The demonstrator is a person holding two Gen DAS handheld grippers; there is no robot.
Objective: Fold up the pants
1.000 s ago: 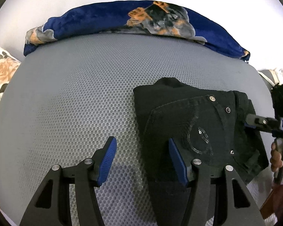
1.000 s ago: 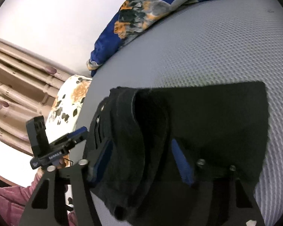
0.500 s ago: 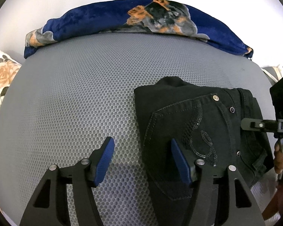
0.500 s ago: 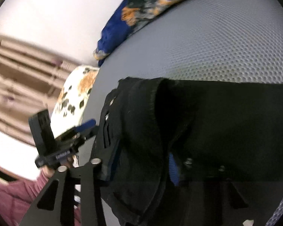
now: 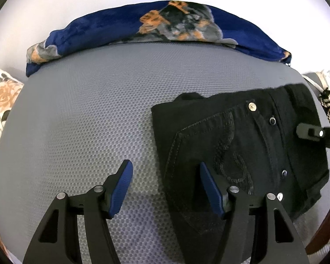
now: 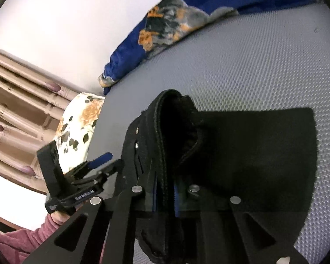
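Pants (image 5: pixel 242 145) of black denim, folded into a thick block, lie near the right edge of the grey honeycomb-mesh mattress (image 5: pixel 88 121), stitched back pocket and metal rivets upward. Wide bare mesh spreads to the left and behind, up to a plush blue blanket (image 5: pixel 99 30) along the far edge. Left gripper (image 5: pixel 166 187) hangs over the fold's left border, jaws apart. Right gripper (image 6: pixel 165 194) has just been closing; its jaws clamp the raised waistband edge.
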